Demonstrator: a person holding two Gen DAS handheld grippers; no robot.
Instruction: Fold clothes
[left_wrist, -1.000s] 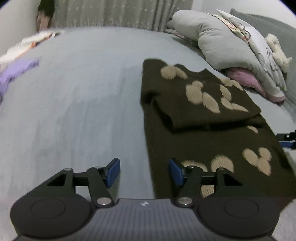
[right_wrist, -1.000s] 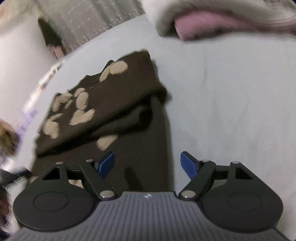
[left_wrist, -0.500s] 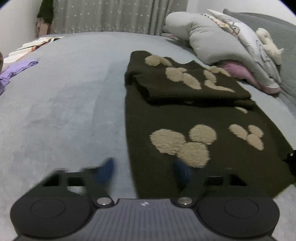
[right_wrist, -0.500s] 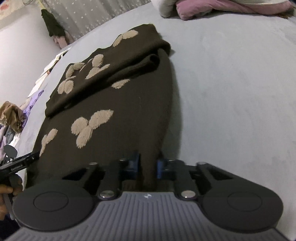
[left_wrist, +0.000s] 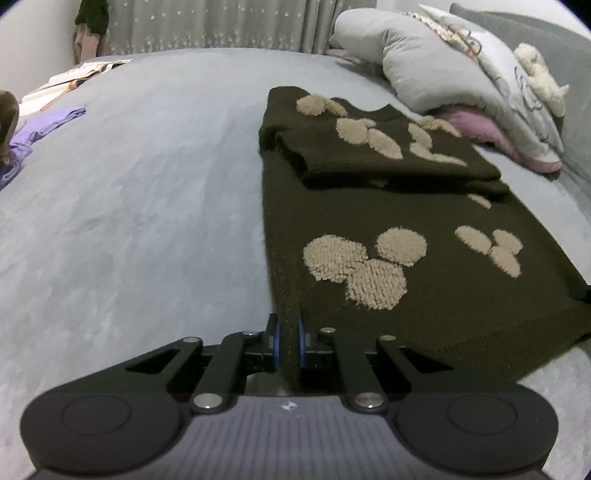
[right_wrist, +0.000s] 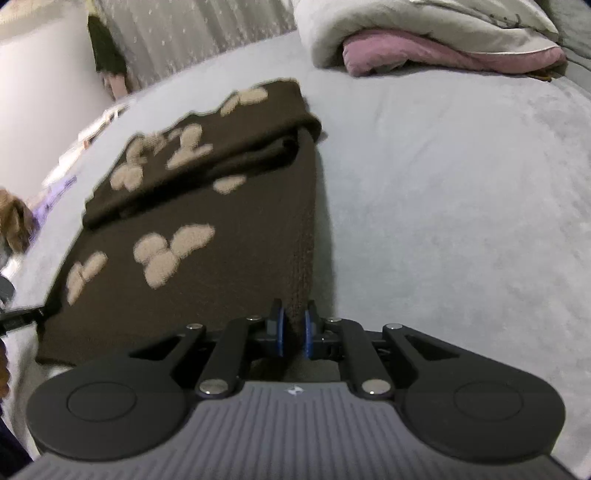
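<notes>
Sweater (left_wrist: 388, 206), dark brown, flat on grey bed (left_wrist: 129, 184), sleeves folded across: we hold its near hem corners, left gripper (left_wrist: 288, 345) and right gripper (right_wrist: 293, 334) both pinched on knit, next likely lifting evenly toward collar.

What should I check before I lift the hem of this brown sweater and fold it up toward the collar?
1. Left tool shut on the dark brown knit sweater with beige patches, near-left hem corner: ok.
2. Right tool shut on the near-right hem corner: ok.
3. Sleeves folded across the chest: ok.
4. Grey bedspread around the sweater free of clutter: ok.
5. Depth of each bite into the knit: cannot tell.
</notes>
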